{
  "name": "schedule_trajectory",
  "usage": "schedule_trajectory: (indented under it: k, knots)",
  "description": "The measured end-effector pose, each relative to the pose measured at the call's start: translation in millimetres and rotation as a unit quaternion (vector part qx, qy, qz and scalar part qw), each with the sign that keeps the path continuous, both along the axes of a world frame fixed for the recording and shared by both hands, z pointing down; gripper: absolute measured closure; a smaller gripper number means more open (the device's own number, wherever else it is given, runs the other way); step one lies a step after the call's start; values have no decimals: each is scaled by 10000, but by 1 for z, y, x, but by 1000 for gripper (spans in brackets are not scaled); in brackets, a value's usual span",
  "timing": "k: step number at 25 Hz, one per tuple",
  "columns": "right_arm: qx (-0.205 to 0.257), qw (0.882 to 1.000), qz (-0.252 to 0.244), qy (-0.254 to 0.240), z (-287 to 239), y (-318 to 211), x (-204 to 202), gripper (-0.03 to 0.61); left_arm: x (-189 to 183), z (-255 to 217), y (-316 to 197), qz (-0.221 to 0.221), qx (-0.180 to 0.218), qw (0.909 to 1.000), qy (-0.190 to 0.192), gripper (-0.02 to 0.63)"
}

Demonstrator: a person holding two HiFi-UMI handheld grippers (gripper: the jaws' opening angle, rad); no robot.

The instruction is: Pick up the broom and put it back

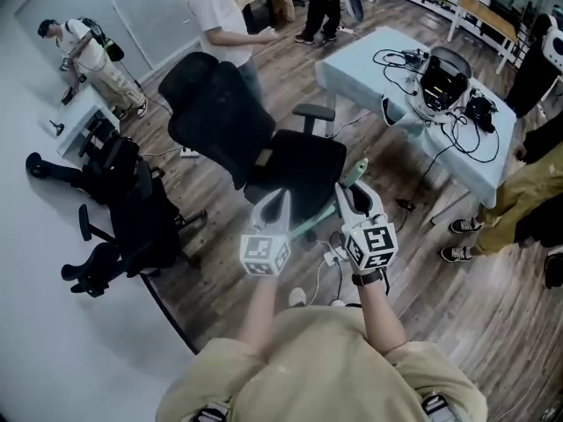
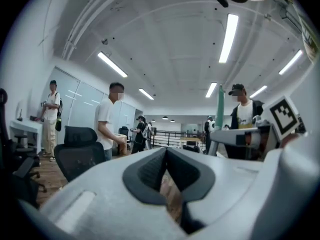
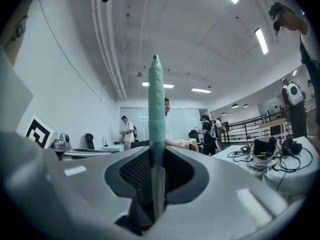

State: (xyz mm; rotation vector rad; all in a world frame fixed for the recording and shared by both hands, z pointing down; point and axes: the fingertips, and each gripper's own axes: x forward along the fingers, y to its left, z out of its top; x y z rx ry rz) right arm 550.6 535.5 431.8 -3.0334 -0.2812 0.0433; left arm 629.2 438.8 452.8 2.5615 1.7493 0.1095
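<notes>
One broom handle [image 3: 156, 104] stands upright, clamped in right gripper [image 3: 156, 159] fingers [image 3: 134, 170]. Left gripper [image 2: 166, 156] fingers [image 2: 149, 171] pressed together, empty. Both point level, side by side.

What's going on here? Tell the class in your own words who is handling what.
A person holds a gripper in each hand, out in front of the body. The right gripper is clamped on the pale green broom handle, which stands upright between its jaws. The left gripper is shut with nothing in it and sits beside the right one. Both are above a black office chair on the wood floor. The broom's head is not in view.
</notes>
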Motion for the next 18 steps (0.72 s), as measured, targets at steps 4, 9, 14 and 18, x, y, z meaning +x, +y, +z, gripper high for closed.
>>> schedule_trajectory:
  k: [4, 9, 14, 18]
  knots:
    - [-187, 9986, -479, 125, -20, -12, -18, 490, -39, -25, 0, -251, -62, 9995, 191, 611]
    - [-165, 9942, -1057, 58, -13, -37, -28, 489, -65, -23, -28, -961, 274, 9945, 329, 611]
    - [80, 9865, -1633, 20, -7, -66, -31, 489, -77, -15, -63, -1346, -5, 9909, 20, 611]
    - [209, 9779, -2077, 77, -12, -100, -26, 491, -81, -16, -92, -1583, 8, 9874, 11, 611]
